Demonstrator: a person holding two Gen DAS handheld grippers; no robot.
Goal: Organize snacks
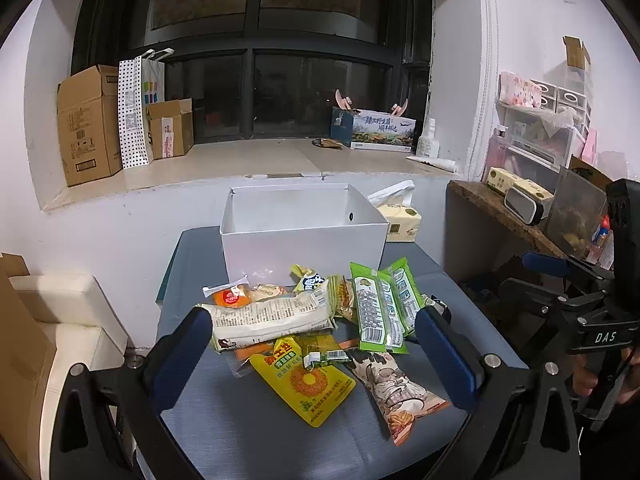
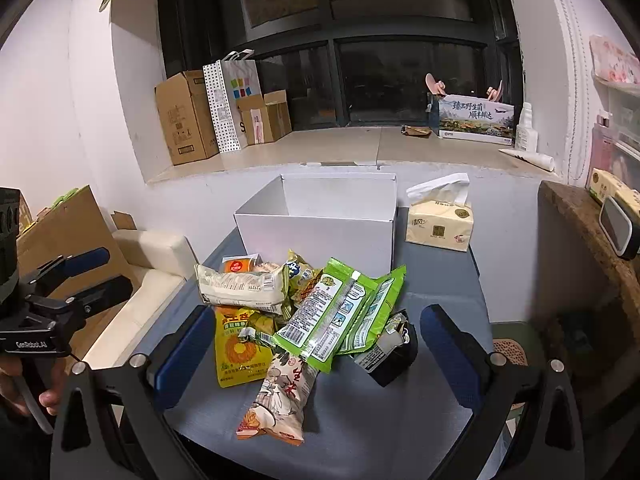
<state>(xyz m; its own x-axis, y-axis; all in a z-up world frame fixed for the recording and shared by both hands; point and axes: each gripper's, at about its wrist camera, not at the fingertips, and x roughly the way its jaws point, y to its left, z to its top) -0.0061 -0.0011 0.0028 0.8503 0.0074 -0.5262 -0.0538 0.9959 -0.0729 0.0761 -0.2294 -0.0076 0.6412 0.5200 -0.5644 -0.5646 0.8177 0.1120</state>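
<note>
In right wrist view only: black packet (image 2: 394, 354) (beside green packs (image 2: 340, 316)).

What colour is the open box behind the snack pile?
White box, clearest in the right wrist view.

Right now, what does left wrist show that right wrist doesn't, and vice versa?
Only left wrist: the white box's bare interior with a small hole in its right wall, the right gripper at the frame's right edge, and the clear drawer unit by the wall.

Only right wrist: the small black packet at the pile's right end in full, the left gripper at the left edge, and a cardboard sheet over the cream cushion.

Both: snack pile on the grey table, green packets, yellow pouch, tissue pack, both jaws open.
</note>
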